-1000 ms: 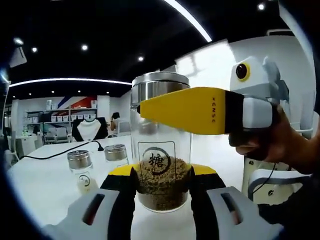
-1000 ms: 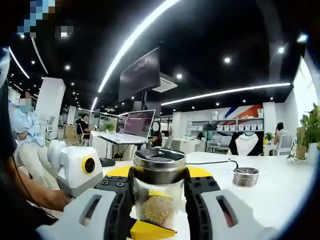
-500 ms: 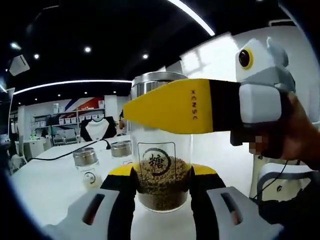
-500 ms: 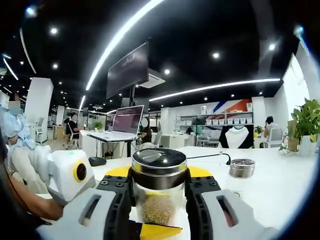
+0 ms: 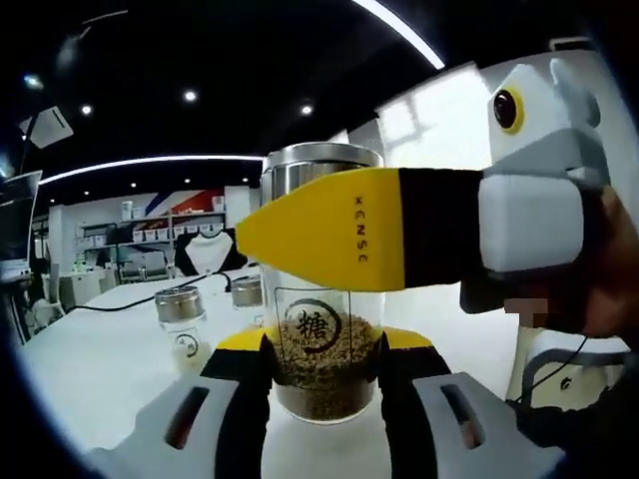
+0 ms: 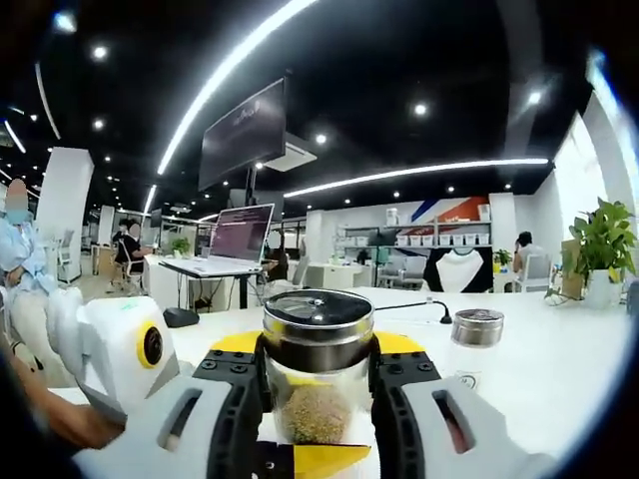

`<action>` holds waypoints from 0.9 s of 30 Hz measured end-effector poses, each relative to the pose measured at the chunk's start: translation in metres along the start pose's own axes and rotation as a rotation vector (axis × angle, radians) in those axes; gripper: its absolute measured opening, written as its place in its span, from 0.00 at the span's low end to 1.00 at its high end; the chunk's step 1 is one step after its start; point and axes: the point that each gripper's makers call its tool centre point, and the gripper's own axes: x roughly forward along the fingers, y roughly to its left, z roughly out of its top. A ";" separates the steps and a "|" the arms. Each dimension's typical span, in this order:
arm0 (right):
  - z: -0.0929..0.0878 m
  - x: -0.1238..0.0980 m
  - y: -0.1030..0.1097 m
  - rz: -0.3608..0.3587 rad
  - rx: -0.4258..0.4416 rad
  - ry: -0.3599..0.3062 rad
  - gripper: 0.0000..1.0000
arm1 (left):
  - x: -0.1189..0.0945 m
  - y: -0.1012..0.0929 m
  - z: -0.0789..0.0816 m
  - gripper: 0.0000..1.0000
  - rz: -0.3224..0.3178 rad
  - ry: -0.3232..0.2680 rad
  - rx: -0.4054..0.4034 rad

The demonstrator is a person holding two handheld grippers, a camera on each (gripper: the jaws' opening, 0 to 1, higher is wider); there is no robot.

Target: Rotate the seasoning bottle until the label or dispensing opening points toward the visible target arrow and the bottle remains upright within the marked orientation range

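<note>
The seasoning bottle [image 5: 321, 289] stands upright on the white table [image 5: 110, 364], a clear glass jar with a shiny metal lid and brown granules filling its lower part. In the left gripper view I see a printed label facing my camera, a round emblem with a character inside a thin rectangle. My left gripper [image 5: 321, 344] is clenched on the bottle's lower body, one yellow-tipped black jaw pressed to each side of the glass at the level of the granules.

From the right of that same view the right gripper comes in sideways, its long yellow jaw lying across the front of the bottle just under the lid, with its white body and a hand [image 5: 609, 289] behind it.

In the right gripper view I see the bottle [image 6: 318, 379] from the other side, and my right gripper [image 6: 318, 364] is grasping it high up, both jaws tight against the metal lid band and the glass just below. At the bottom edge, under the bottle, a yellow jaw tip of the left gripper shows, and its white body sits to the left.

Further back on the table stand two smaller jars [image 5: 182, 317] with metal lids, near a black cable [image 5: 120, 299]. Beyond the table is an open office with a hanging monitor [image 6: 243, 135] and a potted plant [image 6: 597, 249] at the right.
</note>
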 end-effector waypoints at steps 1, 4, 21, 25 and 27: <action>0.000 0.000 0.000 -0.005 0.005 -0.002 0.39 | 0.000 0.000 0.000 0.44 0.002 0.001 0.002; 0.000 -0.002 -0.001 -0.014 0.017 -0.007 0.38 | 0.001 -0.001 0.000 0.44 0.000 0.001 0.004; 0.007 -0.006 -0.009 0.022 0.040 -0.035 0.38 | 0.003 -0.010 0.003 0.44 -0.130 -0.022 0.068; 0.006 -0.007 -0.012 0.038 0.059 -0.035 0.38 | 0.003 -0.016 0.000 0.45 -0.166 -0.009 0.075; 0.006 -0.007 -0.013 0.046 0.063 -0.034 0.37 | 0.004 -0.018 0.000 0.45 -0.177 -0.006 0.062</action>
